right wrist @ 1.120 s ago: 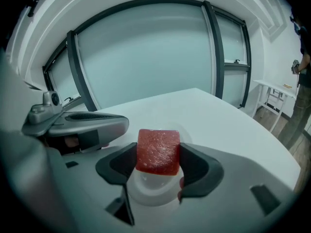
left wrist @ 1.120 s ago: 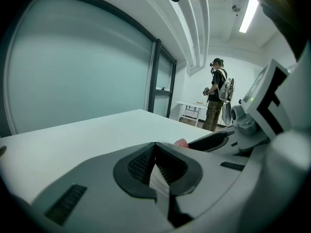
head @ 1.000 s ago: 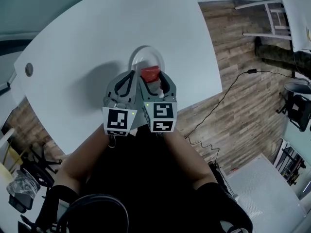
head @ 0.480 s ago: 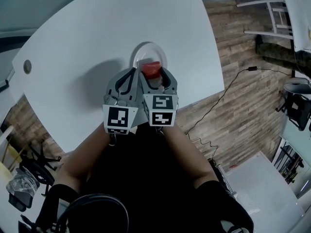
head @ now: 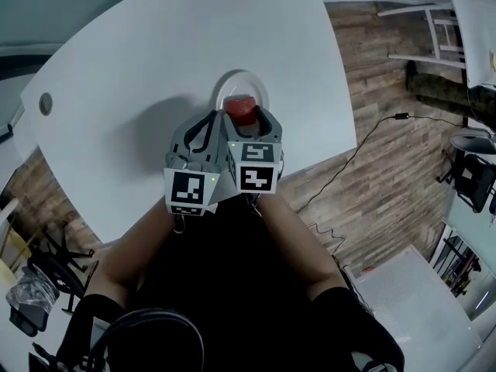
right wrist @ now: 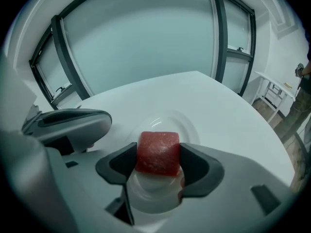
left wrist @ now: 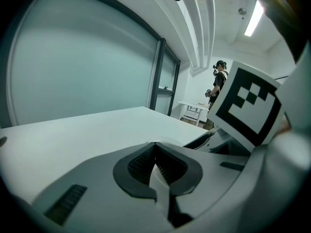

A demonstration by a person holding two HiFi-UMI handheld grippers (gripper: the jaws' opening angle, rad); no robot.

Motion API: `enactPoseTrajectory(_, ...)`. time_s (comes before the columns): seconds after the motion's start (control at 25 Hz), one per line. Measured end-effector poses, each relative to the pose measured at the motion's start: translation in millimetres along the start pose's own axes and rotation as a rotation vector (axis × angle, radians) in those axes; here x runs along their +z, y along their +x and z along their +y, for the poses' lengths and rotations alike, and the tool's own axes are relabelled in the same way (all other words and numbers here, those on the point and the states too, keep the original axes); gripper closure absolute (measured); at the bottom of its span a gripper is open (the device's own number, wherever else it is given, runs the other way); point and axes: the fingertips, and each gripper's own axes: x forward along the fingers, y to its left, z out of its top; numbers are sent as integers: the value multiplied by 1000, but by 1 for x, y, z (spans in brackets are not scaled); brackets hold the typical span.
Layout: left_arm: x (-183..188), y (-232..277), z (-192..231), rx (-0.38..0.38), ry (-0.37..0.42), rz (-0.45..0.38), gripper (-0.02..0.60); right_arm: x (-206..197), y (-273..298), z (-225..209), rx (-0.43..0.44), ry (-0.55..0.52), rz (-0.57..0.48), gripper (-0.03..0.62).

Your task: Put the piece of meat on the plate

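A red cube of meat [right wrist: 157, 152] sits clamped between the jaws of my right gripper [right wrist: 158, 161], held above the white plate [right wrist: 187, 125] on the white table. In the head view the meat [head: 241, 111] hovers over the plate [head: 256, 84], with the right gripper [head: 242, 121] shut on it. My left gripper [head: 208, 124] rests close beside it on the left, jaws shut and empty; in its own view the left gripper [left wrist: 156, 161] shows its dark pads pressed together.
The round white table [head: 155, 60] ends at a curved edge to the right, over wooden floor [head: 387, 153]. A cable [head: 364, 142] trails across the floor. White chairs [head: 434, 25] stand far right. A person [left wrist: 217, 89] stands in the distance.
My right gripper has carried the meat a little forward, further over the plate. The left gripper has stayed in place.
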Motion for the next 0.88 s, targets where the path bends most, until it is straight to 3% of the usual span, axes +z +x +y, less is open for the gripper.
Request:
enactPoseTrajectory(0.6,5,0,-2,-13,13,1,583,6,-8,-1,-1,8,-45,316)
enactPoseTrajectory(0.88,23,-9,-7,-14,36,-38,583,25,-31,-5,-13,-4,-144,318)
